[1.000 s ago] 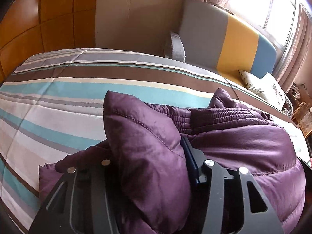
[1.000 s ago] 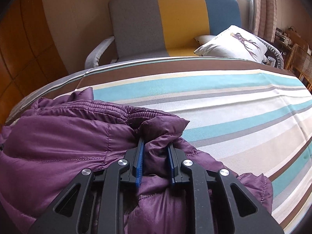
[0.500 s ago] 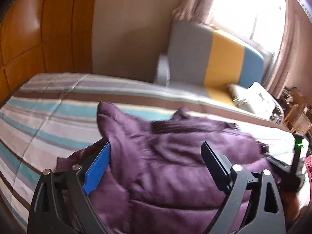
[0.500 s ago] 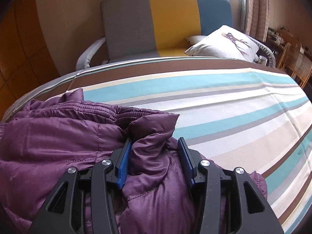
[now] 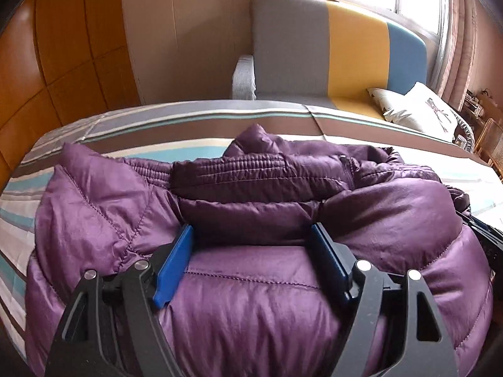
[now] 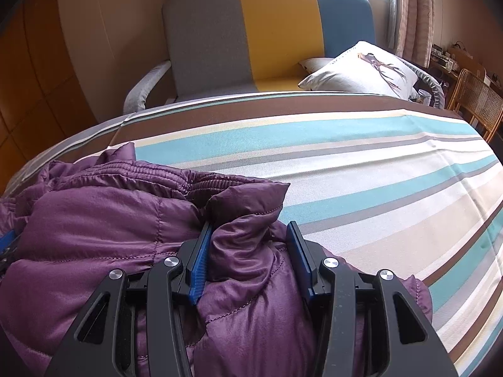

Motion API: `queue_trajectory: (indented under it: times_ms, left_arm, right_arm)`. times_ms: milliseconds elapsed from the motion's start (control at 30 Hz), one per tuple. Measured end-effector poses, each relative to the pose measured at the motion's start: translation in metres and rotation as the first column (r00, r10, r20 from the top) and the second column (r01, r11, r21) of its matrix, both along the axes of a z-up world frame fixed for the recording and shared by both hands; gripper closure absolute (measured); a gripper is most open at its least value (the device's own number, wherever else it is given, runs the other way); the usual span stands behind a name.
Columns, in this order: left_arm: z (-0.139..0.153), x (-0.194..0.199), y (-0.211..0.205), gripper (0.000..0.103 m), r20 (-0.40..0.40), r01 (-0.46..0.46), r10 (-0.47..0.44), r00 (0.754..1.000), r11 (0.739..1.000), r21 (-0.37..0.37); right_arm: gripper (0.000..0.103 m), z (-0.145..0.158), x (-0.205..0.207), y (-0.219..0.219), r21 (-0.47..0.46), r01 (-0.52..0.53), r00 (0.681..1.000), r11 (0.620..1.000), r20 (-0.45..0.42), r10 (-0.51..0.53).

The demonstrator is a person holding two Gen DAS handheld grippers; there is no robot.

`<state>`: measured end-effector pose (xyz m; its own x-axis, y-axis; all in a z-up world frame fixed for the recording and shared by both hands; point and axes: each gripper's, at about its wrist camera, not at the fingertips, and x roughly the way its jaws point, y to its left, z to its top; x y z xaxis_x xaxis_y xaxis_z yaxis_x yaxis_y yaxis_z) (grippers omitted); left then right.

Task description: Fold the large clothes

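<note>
A purple quilted down jacket (image 5: 251, 207) lies bunched in a folded heap on the striped bed (image 5: 176, 125); it also shows in the right wrist view (image 6: 103, 220). My left gripper (image 5: 253, 235) is open, its blue pads spread over the jacket's middle and holding nothing. My right gripper (image 6: 250, 231) is open over the jacket's right edge, a puffed fold standing loose between the pads. The right gripper's black tip shows at the jacket's right side in the left wrist view (image 5: 484, 235).
The bed cover (image 6: 361, 163) stretches bare to the right of the jacket. A grey, yellow and blue sofa (image 6: 267, 31) with a white cushion (image 6: 361, 66) stands behind the bed. A wicker chair (image 6: 474, 100) is at far right, wooden panels (image 5: 63, 47) at left.
Both grippers have opened and let go of the jacket. The left gripper pulled back and swung toward the jacket's middle; the released folds have settled onto the heap.
</note>
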<state>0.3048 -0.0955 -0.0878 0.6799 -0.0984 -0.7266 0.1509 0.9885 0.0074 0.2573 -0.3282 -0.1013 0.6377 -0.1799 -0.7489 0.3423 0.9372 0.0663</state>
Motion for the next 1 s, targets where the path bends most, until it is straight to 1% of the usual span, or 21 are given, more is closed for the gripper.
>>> queue_trajectory:
  times_ms: [133,233,300,333,400,433,500,533,567,667,800,867,933,1000]
  left_arm:
    - [-0.002,0.0,0.002,0.027,-0.003,-0.001,0.001,1.0,1.0,-0.012]
    - [-0.003,0.001,0.003,0.027,-0.002,-0.001,0.001,1.0,1.0,-0.018]
    - [-0.004,0.003,0.005,0.027,-0.003,-0.001,0.001,1.0,1.0,-0.02]
    - [-0.005,0.002,0.005,0.027,-0.002,-0.001,0.001,1.0,1.0,-0.02]
    - [-0.004,0.002,0.005,0.026,-0.001,-0.003,0.003,1.0,1.0,-0.016]
    - [-0.004,0.002,0.005,0.026,0.0,-0.006,0.006,1.0,1.0,-0.013]
    - [-0.004,0.001,0.005,0.024,0.002,-0.009,0.009,1.0,1.0,-0.013]
    - [-0.004,-0.001,0.006,0.024,0.003,-0.011,0.011,1.0,1.0,-0.015]
    - [-0.004,-0.003,0.006,0.023,0.004,-0.013,0.013,1.0,1.0,-0.018]
    - [-0.004,-0.004,0.01,0.023,0.004,-0.013,0.013,1.0,0.999,-0.031]
    - [-0.006,-0.002,0.01,0.022,0.0,-0.014,0.014,1.0,0.999,-0.036]
    - [-0.007,0.0,0.009,0.022,-0.005,-0.017,0.017,1.0,0.999,-0.031]
    - [-0.007,-0.001,0.011,0.02,-0.011,-0.014,0.013,1.0,0.999,-0.043]
    - [-0.003,-0.003,0.015,0.015,-0.02,-0.004,0.003,1.0,0.998,-0.068]
  right_arm:
    - [0.057,0.003,-0.001,0.0,-0.012,0.0,1.0,1.0,0.004,0.001]
    - [0.057,0.019,-0.01,0.006,-0.033,-0.018,1.0,0.999,0.02,0.018]
    - [0.057,0.038,-0.022,0.016,-0.042,-0.022,0.997,0.999,0.078,0.025]
    - [0.057,0.052,-0.031,0.026,-0.024,-0.044,0.99,0.999,0.134,0.047]
    - [0.057,0.07,-0.04,0.048,-0.015,-0.109,0.975,0.994,0.195,0.11]
    - [0.057,0.075,-0.039,0.065,-0.019,-0.168,0.963,0.986,0.209,0.168]
    - [0.057,0.072,-0.029,0.082,-0.008,-0.233,0.955,0.973,0.19,0.23]
    - [0.062,0.067,-0.022,0.09,-0.003,-0.257,0.951,0.966,0.177,0.254]
    - [0.064,0.062,-0.015,0.095,-0.006,-0.269,0.95,0.963,0.163,0.267]
    - [0.064,0.041,0.0,0.101,-0.014,-0.261,0.959,0.965,0.111,0.261]
    - [0.064,0.013,0.008,0.091,0.04,-0.229,0.971,0.973,0.073,0.226]
    - [0.064,0.007,0.014,0.09,0.038,-0.224,0.973,0.974,0.06,0.222]
    - [0.064,0.005,0.017,0.092,0.022,-0.227,0.973,0.974,0.045,0.226]
    - [0.064,0.006,0.016,0.089,0.032,-0.228,0.973,0.973,0.047,0.226]
